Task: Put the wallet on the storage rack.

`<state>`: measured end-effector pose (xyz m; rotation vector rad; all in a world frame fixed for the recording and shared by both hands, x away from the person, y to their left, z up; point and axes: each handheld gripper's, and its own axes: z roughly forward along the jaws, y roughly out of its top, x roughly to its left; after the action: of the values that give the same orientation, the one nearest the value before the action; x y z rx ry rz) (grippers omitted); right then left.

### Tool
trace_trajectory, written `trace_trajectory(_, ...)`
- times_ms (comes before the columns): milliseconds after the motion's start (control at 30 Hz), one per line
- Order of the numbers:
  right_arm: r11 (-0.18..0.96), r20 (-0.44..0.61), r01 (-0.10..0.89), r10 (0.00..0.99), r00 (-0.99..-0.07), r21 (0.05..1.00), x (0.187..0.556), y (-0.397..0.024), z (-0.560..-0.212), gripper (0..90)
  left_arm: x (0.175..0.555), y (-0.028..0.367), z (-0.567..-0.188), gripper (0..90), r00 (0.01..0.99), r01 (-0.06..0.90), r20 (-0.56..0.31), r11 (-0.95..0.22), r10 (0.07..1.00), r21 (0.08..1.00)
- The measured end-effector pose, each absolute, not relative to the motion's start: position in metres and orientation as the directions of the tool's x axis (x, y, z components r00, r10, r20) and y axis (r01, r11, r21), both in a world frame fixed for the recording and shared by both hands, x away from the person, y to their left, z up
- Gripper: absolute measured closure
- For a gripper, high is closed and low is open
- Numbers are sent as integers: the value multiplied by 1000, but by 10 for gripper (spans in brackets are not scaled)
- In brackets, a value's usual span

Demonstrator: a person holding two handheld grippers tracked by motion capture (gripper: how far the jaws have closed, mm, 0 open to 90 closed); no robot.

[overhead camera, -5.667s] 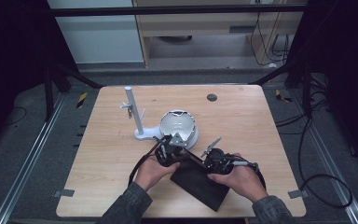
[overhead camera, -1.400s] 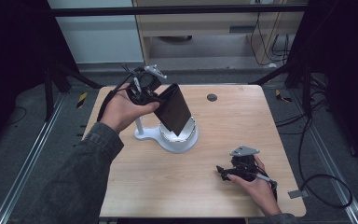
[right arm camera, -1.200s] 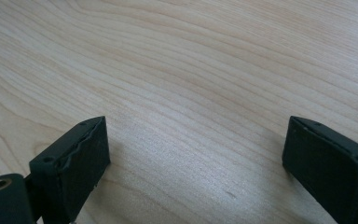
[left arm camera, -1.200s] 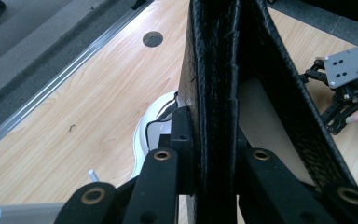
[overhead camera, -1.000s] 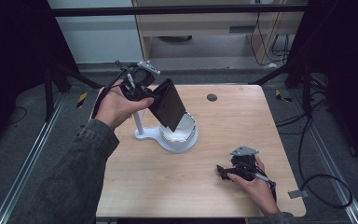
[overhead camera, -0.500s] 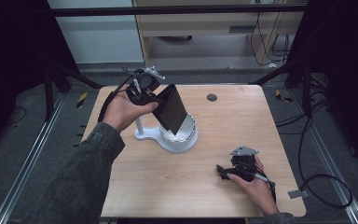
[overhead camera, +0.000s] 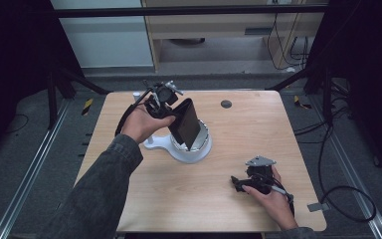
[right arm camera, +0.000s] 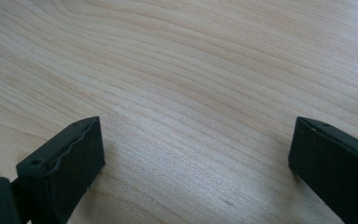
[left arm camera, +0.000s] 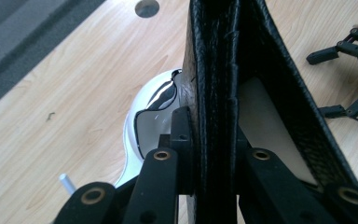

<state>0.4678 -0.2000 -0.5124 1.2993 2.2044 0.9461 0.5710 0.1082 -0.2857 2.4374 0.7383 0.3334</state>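
Note:
A black leather case (overhead camera: pixel 189 123) hangs tilted over a white round stand (overhead camera: pixel 181 152) at the table's middle, its lower edge down in or just above the stand's dish. My left gripper (overhead camera: pixel 173 113) is shut on the case's upper end. In the left gripper view the jaws (left arm camera: pixel 214 140) pinch the folded case (left arm camera: pixel 219 70), with the glossy stand (left arm camera: pixel 144 123) below. My right gripper (overhead camera: pixel 239 183) rests on the table at the front right, held by a hand. Its jaws (right arm camera: pixel 196 154) stand open over bare wood, nothing between them.
A thin white post (overhead camera: pixel 138 94) rises from the stand's left arm, behind the left hand. A dark round grommet (overhead camera: pixel 226 104) sits in the wooden table (overhead camera: pixel 258 129) near the back edge. Dark frame rails and cables surround the table.
The left hand has come down and slightly right, lowering the case towards the stand. Several seconds ago both hands held the case at the table's front. The right hand has stayed put.

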Motion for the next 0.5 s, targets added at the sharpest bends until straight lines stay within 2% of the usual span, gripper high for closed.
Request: trace_trajectory(500, 337, -10, 594, 875, -484, 730, 468, -200, -513, 37, 589, 93, -312, 798, 814, 472, 24, -685, 580, 555)
